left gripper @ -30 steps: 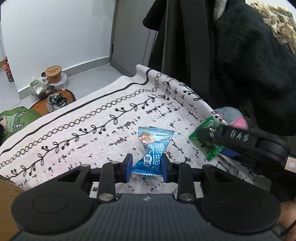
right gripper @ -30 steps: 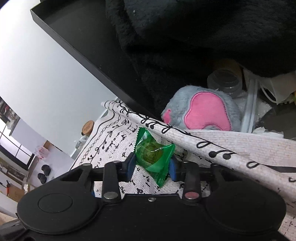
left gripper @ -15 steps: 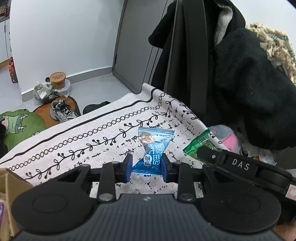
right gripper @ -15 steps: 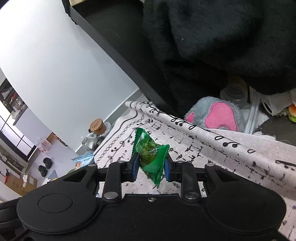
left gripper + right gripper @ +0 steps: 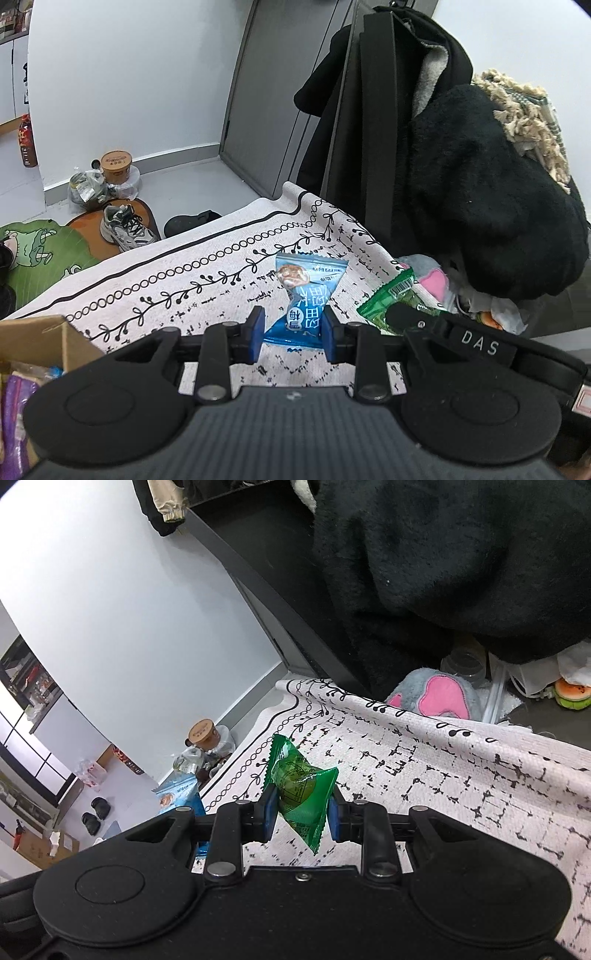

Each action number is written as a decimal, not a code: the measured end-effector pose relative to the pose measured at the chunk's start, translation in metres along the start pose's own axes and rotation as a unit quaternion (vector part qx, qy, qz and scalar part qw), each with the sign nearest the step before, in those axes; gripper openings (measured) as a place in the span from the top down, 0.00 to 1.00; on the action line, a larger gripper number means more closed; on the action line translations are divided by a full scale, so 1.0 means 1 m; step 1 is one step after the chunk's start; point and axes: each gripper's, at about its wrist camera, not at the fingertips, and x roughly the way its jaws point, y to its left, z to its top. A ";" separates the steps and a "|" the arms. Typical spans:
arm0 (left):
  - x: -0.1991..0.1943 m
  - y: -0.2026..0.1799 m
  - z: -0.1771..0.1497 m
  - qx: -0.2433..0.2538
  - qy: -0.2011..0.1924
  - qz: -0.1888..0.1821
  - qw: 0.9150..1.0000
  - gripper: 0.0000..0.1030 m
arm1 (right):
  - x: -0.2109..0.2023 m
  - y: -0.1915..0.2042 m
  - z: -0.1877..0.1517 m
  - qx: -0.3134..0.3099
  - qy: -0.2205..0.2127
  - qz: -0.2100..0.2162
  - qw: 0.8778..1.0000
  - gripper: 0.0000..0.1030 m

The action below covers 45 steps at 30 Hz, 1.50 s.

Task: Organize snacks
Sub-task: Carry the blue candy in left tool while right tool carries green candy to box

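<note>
Left tool (image 5: 291, 334): clamped on blue snack packet (image 5: 308, 295), above patterned cloth (image 5: 184, 273) (cardboard box (image 5: 40, 332) corner nearby). Right tool (image 5: 301, 814): clamped on green snack packet (image 5: 301, 788).

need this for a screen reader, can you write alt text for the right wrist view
The right gripper holds a green candy wrapper between its jaws, lifted above a white patterned cloth. Behind are a grey and pink plush toy, a black fleece garment and a white wall.
</note>
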 end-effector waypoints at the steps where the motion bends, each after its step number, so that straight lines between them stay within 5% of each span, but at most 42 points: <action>1: -0.004 0.001 -0.001 0.000 -0.001 -0.001 1.000 0.70 | -0.003 0.002 -0.002 -0.001 -0.001 -0.001 1.000 0.74; 23: -0.088 0.053 -0.023 -0.047 -0.034 0.013 0.998 0.70 | -0.050 0.074 -0.045 -0.032 -0.013 0.040 0.999 0.74; 45: -0.127 0.149 -0.048 -0.100 -0.032 0.063 0.992 0.65 | -0.037 0.151 -0.094 -0.072 0.025 0.080 0.994 0.73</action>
